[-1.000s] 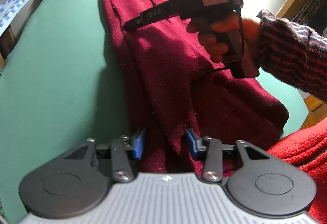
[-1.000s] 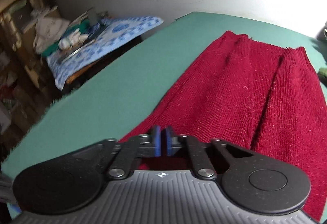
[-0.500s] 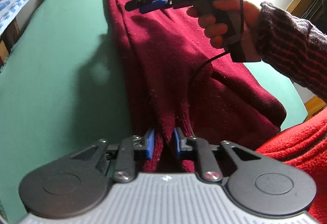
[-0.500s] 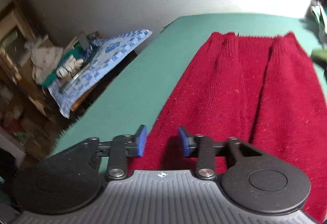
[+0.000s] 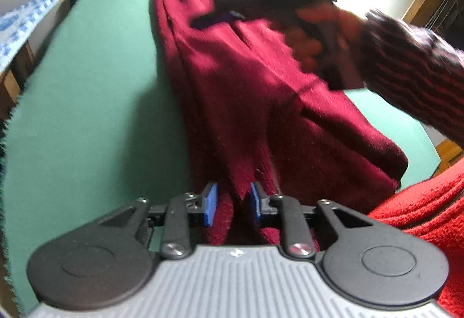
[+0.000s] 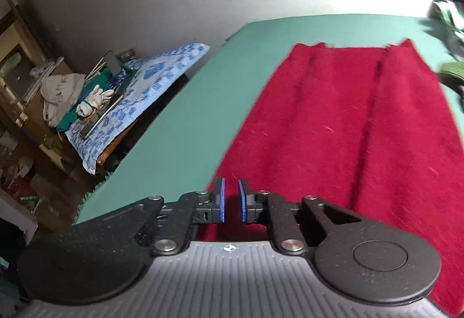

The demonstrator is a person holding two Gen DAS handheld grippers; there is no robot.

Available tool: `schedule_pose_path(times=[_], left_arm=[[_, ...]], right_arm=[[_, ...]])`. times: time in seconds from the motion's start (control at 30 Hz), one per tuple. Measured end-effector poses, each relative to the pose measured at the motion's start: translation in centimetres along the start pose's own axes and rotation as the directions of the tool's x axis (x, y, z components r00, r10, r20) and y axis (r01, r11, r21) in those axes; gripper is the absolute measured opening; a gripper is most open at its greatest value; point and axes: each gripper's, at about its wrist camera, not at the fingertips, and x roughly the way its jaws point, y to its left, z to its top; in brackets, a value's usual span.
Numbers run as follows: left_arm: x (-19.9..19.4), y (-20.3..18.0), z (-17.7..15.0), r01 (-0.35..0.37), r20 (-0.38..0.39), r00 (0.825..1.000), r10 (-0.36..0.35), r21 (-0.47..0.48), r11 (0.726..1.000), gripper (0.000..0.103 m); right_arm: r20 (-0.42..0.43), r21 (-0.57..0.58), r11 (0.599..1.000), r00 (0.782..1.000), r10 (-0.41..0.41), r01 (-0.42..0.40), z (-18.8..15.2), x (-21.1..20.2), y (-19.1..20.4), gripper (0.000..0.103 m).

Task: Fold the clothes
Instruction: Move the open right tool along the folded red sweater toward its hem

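With the dark red knit garment [image 5: 261,92] lying lengthwise down the green surface [image 5: 87,103], from its far hem to the near edge, we're mid-fold. Left hand-held gripper [image 5: 231,203] sits at the near end w/ a pointed fold of the knit between its blue pads [image 5: 211,203]; jaws are opening a touch, gaps show either side of the cloth, so it reads as not pinched right now. Right hand-held gripper [image 6: 231,203] is over the garment's left edge, further along; jaws narrow and closing, just a slim gap, and nothing visibly caught between them — red fabric shows behind, not in the pads. From the left wrist view that right one is blurred, held by a hand in a striped sleeve [image 5: 411,65], near the far hem.

To do this step well, IMO: both need a firm bite on the edge layers before any lift, taking full thickness, not one ply. Left should re-close on that point. Keep the two grips level so the knit doesn't skew, and watch the clutter [image 6: 452,36] at the far right corner.
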Motion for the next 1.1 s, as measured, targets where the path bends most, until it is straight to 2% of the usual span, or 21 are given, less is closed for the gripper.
schedule_pose_path(times=[0.1,0.2,0.37,0.47,0.57,0.7,0.8,0.93,1.0,1.1], left_arm=[[-0.4,0.1,0.7,-0.001,0.027,1.000,0.000,0.025,1.000,0.022],[0.5,-0.5,1.4,0.009,0.017,1.000,-0.010,0.079,0.997,0.022],[2.4,-1.6,1.5,-0.002,-0.010,1.000,0.004,0.144,0.990,0.030],[2.7,-1.7,1.3,0.009,-0.015,1.000,-0.007,0.161,0.987,0.032],[2.7,-1.4,1.4,0.018,-0.022,1.000,-0.014,0.175,0.984,0.032],[2.3,-1.7,2.2,0.007,0.000,1.000,-0.007,0.192,0.981,0.032],[2.1,-2.4,2.8,0.016,0.022,1.000,-0.021,0.199,0.980,0.038],[2.8,-4.1,2.6,0.034,0.003,0.999,-0.036,0.229,0.973,0.040],[3.4,-4.6,1.9,0.024,-0.018,1.000,-0.020,0.236,0.972,0.042],[3.7,-5.0,1.0,-0.021,-0.008,1.000,0.024,0.245,0.969,0.056]], right_arm=[[-0.031,0.000,1.000,0.999,-0.019,0.019,-1.8,-1.1,0.0,0.012],[-0.040,-0.028,0.999,0.999,-0.038,0.037,-3.4,-1.0,0.6,0.011],[0.006,-0.045,0.996,0.997,-0.072,0.072,-4.0,-3.4,1.1,0.013],[0.027,-0.055,0.997,0.998,-0.050,0.051,-5.8,-6.9,1.0,0.013],[0.017,-0.038,0.996,0.997,-0.081,0.081,-8.3,-9.1,1.1,0.014],[0.015,-0.057,0.984,0.986,-0.166,0.167,-11.8,-10.4,1.9,0.013],[-0.020,-0.032,0.987,0.987,-0.157,0.156,-13.4,-10.2,1.8,0.013],[0.037,-0.076,0.981,0.984,-0.174,0.176,-13.9,-11.6,1.9,0.013],[0.065,-0.079,0.980,0.982,-0.178,0.183,-14.2,-12.5,1.6,0.013],[0.079,-0.091,0.974,0.976,-0.202,0.209,-15.0,-13.3,1.1,0.013]])
